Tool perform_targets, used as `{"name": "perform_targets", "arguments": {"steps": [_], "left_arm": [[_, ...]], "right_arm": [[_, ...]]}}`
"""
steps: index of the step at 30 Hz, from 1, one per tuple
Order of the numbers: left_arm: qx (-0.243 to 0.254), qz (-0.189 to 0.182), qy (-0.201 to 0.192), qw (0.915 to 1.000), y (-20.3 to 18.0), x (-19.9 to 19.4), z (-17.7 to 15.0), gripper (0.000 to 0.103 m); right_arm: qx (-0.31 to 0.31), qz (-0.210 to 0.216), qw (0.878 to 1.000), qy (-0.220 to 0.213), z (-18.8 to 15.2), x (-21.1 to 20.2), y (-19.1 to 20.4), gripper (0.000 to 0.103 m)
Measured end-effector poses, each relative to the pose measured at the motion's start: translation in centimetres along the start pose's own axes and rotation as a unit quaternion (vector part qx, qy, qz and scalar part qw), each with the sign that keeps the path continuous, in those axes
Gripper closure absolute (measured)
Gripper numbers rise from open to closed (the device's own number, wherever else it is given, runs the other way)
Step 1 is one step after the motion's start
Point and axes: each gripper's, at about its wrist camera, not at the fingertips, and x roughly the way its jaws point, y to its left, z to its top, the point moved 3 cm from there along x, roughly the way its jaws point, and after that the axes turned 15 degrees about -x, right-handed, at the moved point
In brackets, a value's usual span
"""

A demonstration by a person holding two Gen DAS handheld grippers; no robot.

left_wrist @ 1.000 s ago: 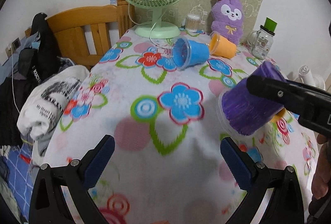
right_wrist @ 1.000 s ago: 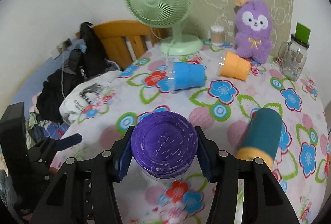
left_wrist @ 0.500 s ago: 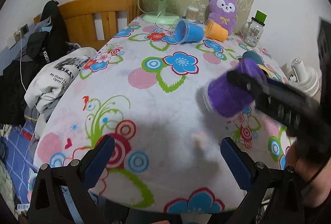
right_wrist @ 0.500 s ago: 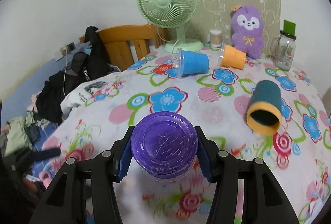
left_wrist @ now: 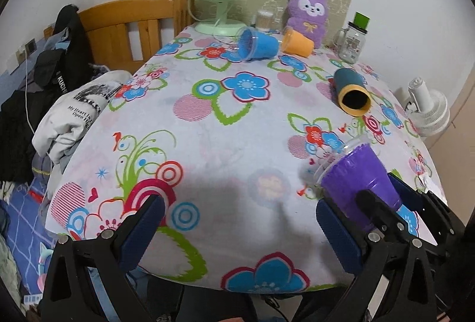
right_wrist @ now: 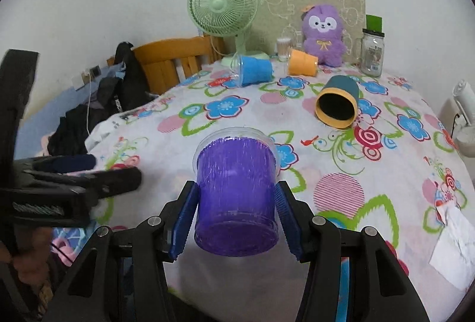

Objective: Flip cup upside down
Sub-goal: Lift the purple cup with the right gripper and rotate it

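The purple cup [right_wrist: 236,197] is clamped between the pads of the right gripper [right_wrist: 236,221], rim pointing away. The left gripper [left_wrist: 237,236] is held wide open over the tablecloth [left_wrist: 207,143], empty

Worktop [right_wrist: 341,191] draped in a white cloth printed with bright flowers. At the back: green fan [right_wrist: 222,7], purple plush toy [right_wrist: 323,36], glass jar [right_wrist: 372,54], small swab holder [right_wrist: 283,50]. On their sides: blue cup [right_wrist: 255,71], orange cup [right_wrist: 302,63], teal cup with yellow rim [right_wrist: 338,106]. At the right edge, a scrap of white paper [right_wrist: 454,250].
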Motion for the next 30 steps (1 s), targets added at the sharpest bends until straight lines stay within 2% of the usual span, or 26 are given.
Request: {"name": "perform_targets", "arguments": {"steps": [5,9,11,13,14,15,17,18,26,30], "left_arm": [[-0.009,-0.016,-0.019,0.9997,0.0,-1.7,0.0,0.0],[-0.008,-0.021,-0.025,0.9994,0.1,-2.7,-0.4,0.0],[-0.004,-0.02,-0.027,0.9994,-0.1,-3.0,-0.5,0.0],[-0.002,-0.019,-0.028,0.9994,-0.2,-3.3,-0.7,0.0],[0.0,-0.017,-0.03,0.9994,-0.2,-3.4,-0.8,0.0],[0.001,-0.016,-0.031,0.9994,-0.2,-3.5,-0.8,0.0],[-0.001,-0.01,-0.034,0.9994,0.0,-3.6,-0.8,0.0],[-0.003,-0.009,-0.034,0.9994,0.2,-3.6,-0.8,0.0],[0.005,-0.015,-0.026,0.9995,-0.4,-3.3,-1.2,0.0],[0.009,-0.027,-0.023,0.9993,-1.4,-3.2,-1.5,0.0]], "right_arm": [[-0.019,-0.03,0.999,-0.028,0.8,-1.8,0.8,0.047],[-0.033,-0.048,0.997,-0.044,1.7,-0.8,0.0,0.047],[-0.033,-0.04,0.998,-0.036,2.1,0.7,-0.3,0.047],[-0.02,-0.014,0.999,-0.026,2.0,1.7,-0.2,0.045],[-0.01,0.003,1.0,-0.02,1.7,2.2,0.0,0.042],[-0.004,0.012,1.0,-0.014,1.5,2.5,0.2,0.032],[0.006,0.015,1.0,-0.001,0.7,2.8,0.4,0.019],[0.011,0.018,1.0,-0.002,0.4,2.7,0.4,0.017],[0.061,0.033,0.997,-0.019,0.7,0.2,-1.8,0.015],[0.072,0.024,0.997,-0.024,0.7,-1.3,-2.9,0.015]]}}
